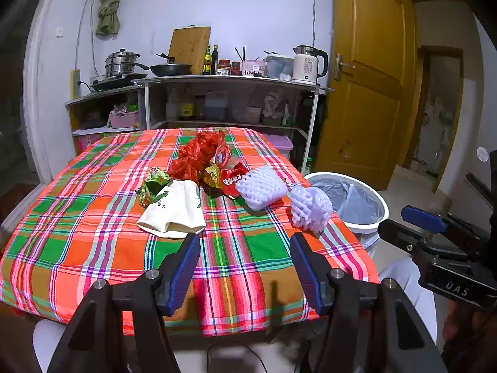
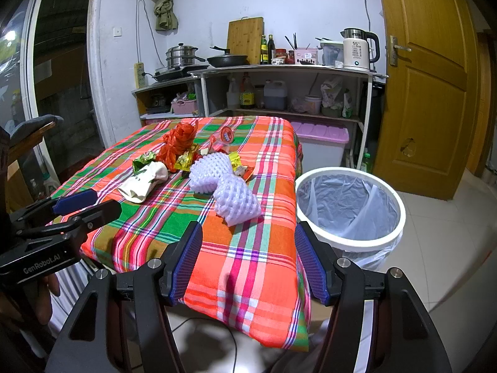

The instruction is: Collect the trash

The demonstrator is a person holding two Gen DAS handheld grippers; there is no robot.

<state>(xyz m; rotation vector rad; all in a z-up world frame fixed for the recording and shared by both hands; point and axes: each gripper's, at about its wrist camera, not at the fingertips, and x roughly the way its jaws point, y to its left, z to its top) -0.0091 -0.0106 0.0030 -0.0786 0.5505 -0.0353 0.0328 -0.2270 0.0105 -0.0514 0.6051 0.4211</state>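
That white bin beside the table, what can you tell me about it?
The bin is round, with a thick white rim that looks like plastic, and stands upright on the pale tiled floor at the table's right corner. A thin grey-blue bag lines it, its crinkled edge folded out under the rim. No trash shows inside. Neither gripper touches it.

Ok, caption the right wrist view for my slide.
Open right tongs face foam fruit nets and wrappers on a plaid tablecloth, lined bin alongside.
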